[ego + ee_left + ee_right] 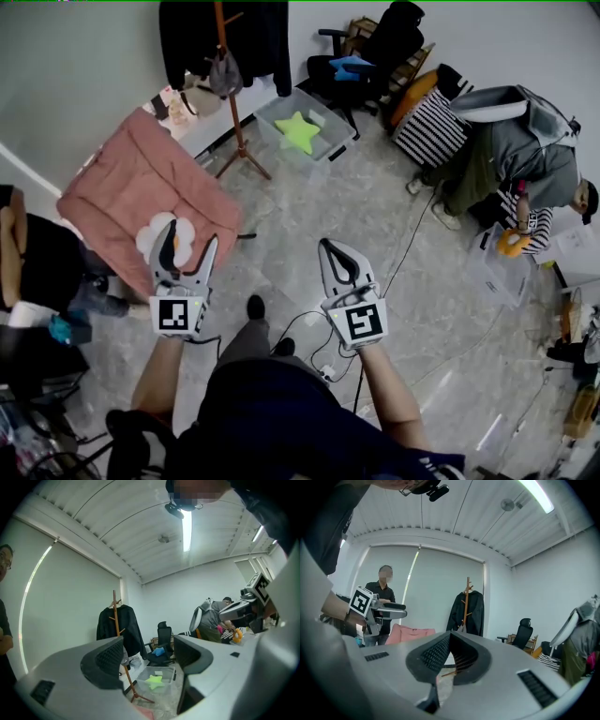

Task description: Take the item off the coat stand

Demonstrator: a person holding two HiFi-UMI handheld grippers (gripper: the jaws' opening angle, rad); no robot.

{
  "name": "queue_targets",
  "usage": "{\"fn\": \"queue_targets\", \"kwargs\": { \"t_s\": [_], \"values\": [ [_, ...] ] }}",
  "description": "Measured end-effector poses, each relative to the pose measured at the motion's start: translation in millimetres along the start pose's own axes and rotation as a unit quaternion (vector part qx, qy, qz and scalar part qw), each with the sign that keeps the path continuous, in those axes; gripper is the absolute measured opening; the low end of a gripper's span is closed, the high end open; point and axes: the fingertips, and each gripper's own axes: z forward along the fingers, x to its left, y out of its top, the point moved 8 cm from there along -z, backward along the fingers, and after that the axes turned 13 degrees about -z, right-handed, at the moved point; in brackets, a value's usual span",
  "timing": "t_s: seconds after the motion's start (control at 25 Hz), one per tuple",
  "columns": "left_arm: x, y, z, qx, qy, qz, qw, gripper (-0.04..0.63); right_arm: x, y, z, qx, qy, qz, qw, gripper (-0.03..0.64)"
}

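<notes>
A wooden coat stand [232, 94] stands at the far side of the room. A black coat [258, 37] hangs on it, and a small grey bag [225, 75] hangs lower on the pole. Both grippers are held at waist height, well short of the stand. My left gripper [191, 240] is open with nothing between its jaws. My right gripper [329, 247] is shut and empty. In the left gripper view the stand [116, 616] and coat [133, 630] show above the wide-apart jaws. The right gripper view shows the stand [467, 597], the coat [474, 613] and the grey bag [461, 628] beyond the closed jaws.
A pink quilt [141, 192] lies on the floor left of the stand. To the stand's right is a clear bin [333, 141] holding a green star cushion [299, 130]. Beyond it are an office chair [366, 56] and a striped bag [431, 127]. A person [525, 159] crouches at the right; cables cross the floor.
</notes>
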Motion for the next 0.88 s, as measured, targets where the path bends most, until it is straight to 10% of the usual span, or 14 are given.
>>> {"fn": "queue_targets", "kwargs": {
  "t_s": [0.88],
  "values": [
    [116.8,-15.7,287.9,0.002,0.010,0.012,0.9999,0.327,-138.5,-37.3,281.9,-0.007,0.041,-0.007,0.999,0.018]
  ]
}}
